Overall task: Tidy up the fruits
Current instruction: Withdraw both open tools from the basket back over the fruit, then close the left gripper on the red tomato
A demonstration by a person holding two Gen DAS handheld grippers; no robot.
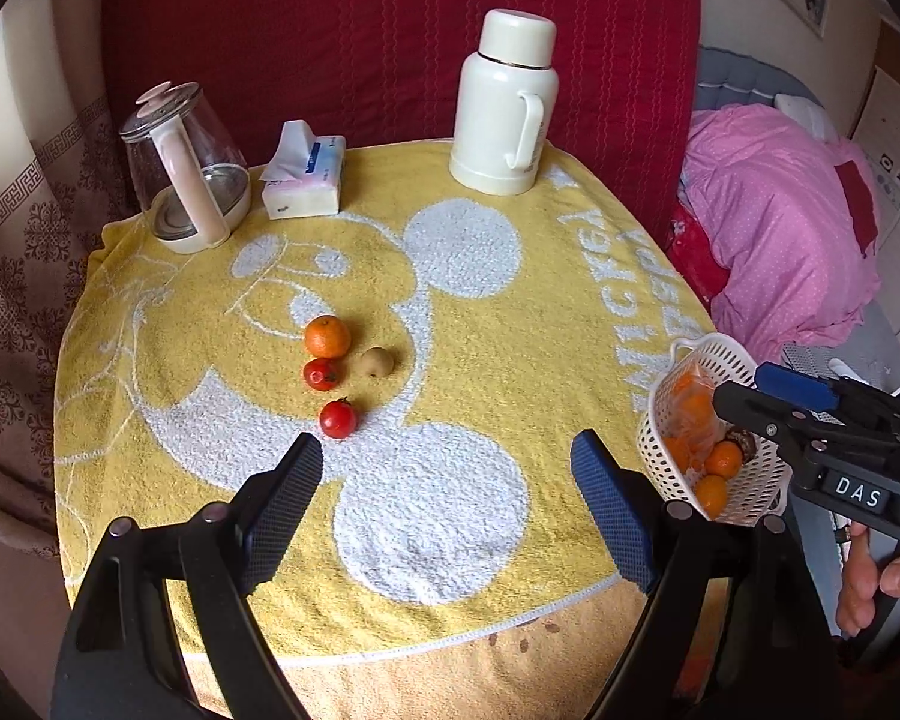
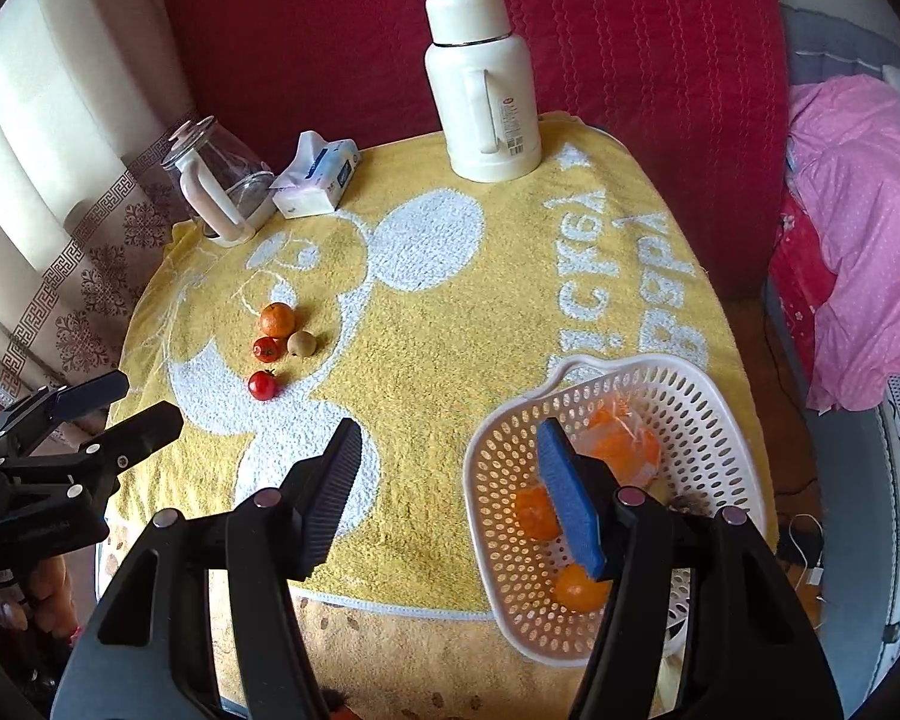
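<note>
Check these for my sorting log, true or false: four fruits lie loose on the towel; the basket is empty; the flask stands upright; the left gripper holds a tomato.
1. Four fruits lie loose on the towel: true, an orange, two tomatoes and a brownish fruit.
2. The basket is empty: false, it holds oranges.
3. The flask stands upright: true.
4. The left gripper holds a tomato: false, it is open and empty.

A: Was the light good?
B: Bright, soft daylight came through the curtain (image 2: 42, 138) at left; shadows stayed faint.
A: Sharp?
B: Mostly, though fisheye bending and dark corners framed both views.
</note>
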